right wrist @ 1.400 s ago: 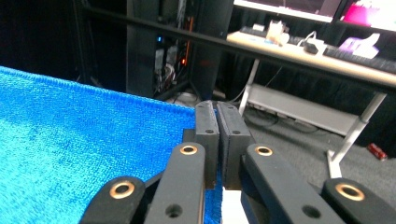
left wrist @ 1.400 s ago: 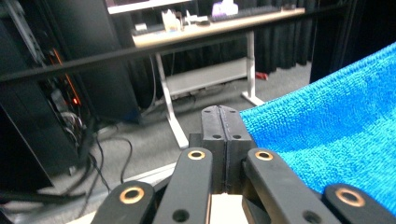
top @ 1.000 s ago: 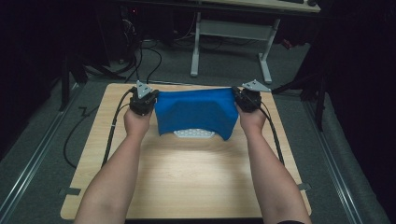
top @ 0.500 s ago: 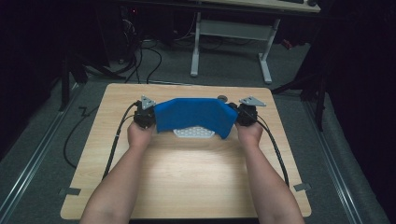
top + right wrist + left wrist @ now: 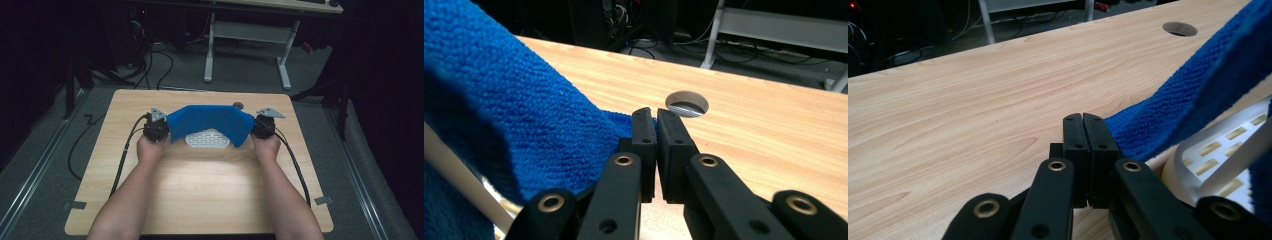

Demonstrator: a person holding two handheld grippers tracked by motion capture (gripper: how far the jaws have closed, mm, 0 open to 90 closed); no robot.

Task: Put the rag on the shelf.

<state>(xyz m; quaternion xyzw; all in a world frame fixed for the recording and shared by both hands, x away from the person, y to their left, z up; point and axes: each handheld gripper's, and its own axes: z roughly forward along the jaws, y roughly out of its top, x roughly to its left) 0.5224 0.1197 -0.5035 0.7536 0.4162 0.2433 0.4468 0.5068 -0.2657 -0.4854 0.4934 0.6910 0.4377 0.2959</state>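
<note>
The left gripper (image 5: 159, 125) has its jaws pressed together on the left corner of a blue towel (image 5: 210, 121), and the right gripper (image 5: 261, 125) pinches the right corner the same way, its jaws closed on the cloth. The towel stretches between them, draped over a white slotted tray (image 5: 207, 140) on the far half of the wooden table (image 5: 200, 190). A round hole (image 5: 238, 105) sits just beyond the towel's far edge
</note>
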